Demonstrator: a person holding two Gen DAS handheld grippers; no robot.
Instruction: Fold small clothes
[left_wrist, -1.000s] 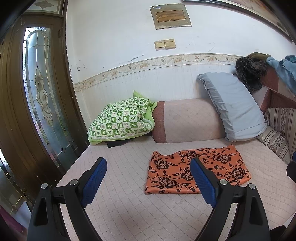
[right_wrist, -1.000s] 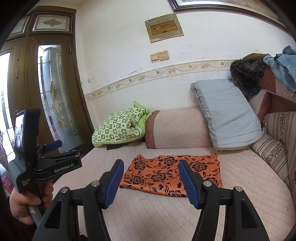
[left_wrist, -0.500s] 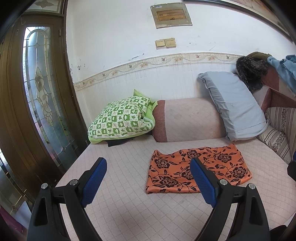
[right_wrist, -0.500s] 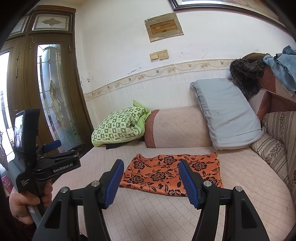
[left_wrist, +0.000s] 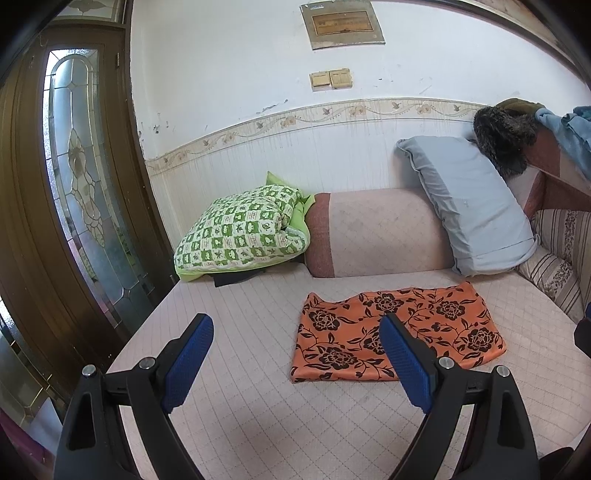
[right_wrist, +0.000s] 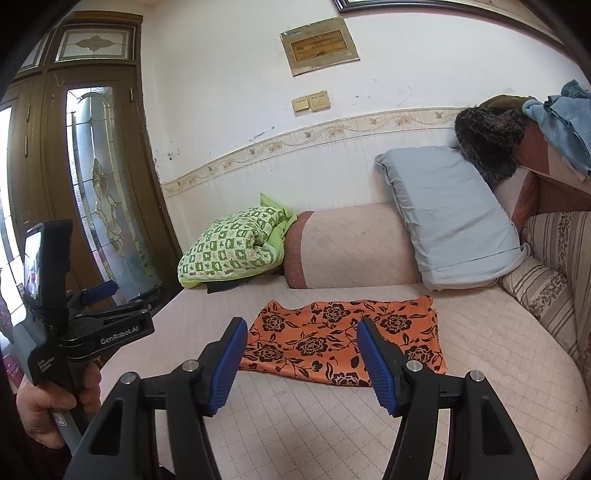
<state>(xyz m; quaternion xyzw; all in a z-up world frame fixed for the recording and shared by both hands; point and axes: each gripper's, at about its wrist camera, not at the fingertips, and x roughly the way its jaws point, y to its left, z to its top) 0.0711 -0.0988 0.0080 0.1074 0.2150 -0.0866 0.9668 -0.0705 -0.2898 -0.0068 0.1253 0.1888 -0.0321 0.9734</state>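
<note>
Orange floral cloth (left_wrist: 399, 332) lies flat on the quilted pink daybed (left_wrist: 258, 406), roughly centre, a bit toward the bolster end. Looks already folded into a rectangle w/ a doubled near edge, but layers are hard to make out from either cam, so can't tell for sure.

Left gripper (left_wrist: 295, 354) hangs above the mattress w/ blue pads spread wide, nothing between them; its right pad overlaps the cloth's near edge in left wrist view and hides part of it. Right gripper (right_wrist: 299, 354) likewise gapes wide and empty, aimed at the cloth's near edge, apart from the fabric. Its pads cover the cloth's lower left and lower right bits.

In right wrist view the person's left hand (right_wrist: 48, 402) grips the other tool's handle at far left, partly cut off by the fisheye rim.

Behind: green checked pillow (left_wrist: 243, 232) w/ something dark under it, mostly hidden; pink bolster (left_wrist: 376, 232); grey pillow (left_wrist: 469, 199) leaning on the striped armrest. Dark furry item (left_wrist: 502, 136) and blue garment (right_wrist: 565, 122) on top, cropped at the frame edge.
</note>
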